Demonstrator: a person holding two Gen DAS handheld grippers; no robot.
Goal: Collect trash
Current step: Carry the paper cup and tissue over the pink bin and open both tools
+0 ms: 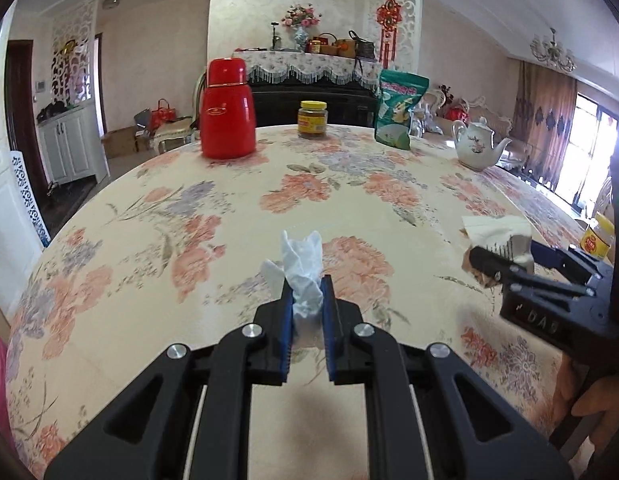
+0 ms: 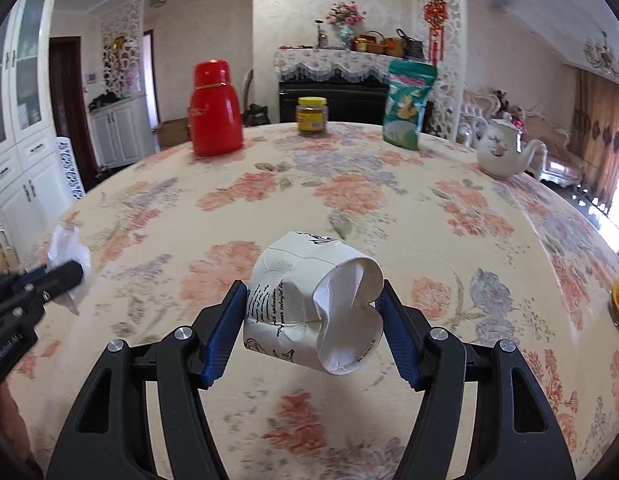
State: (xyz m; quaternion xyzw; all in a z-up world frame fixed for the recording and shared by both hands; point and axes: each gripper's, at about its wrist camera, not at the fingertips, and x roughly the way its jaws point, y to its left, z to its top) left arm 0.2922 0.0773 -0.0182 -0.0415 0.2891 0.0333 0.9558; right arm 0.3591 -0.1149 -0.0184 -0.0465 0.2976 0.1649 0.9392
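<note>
The left tool (image 1: 307, 296) is clenched on a crumpled white tissue (image 1: 303, 268). The wad sits pinched between the two blue pads, its loose end sticking out past the tips and its lower part squeezed in the narrow gap. It hangs clear above the flowered table (image 1: 213, 184), over the part nearest the camera.

The right tool (image 2: 315, 300) grasps a crushed white paper cup (image 2: 309, 304) with black script printed on its side. The cup lies sideways between the wide-spread blue pads, one pad against its printed wall and the other pressing the dented rim, so the open mouth faces the camera and to the right. It too is lifted off the table, above the near edge.

In the left wrist view the right tool with its cup shows toward the table's right edge, well apart from the tissue. In the right wrist view the left tool with its tissue shows toward the table's left edge.

Along the far edge of the table stand a red thermos (image 1: 227, 114), a yellow-lidged jar (image 1: 312, 119), a green snack bag (image 1: 399, 110) and, toward the far right corner, a white teapot (image 1: 477, 146). Another yellow jar (image 1: 599, 238) stands at the right edge, just behind the right tool.
</note>
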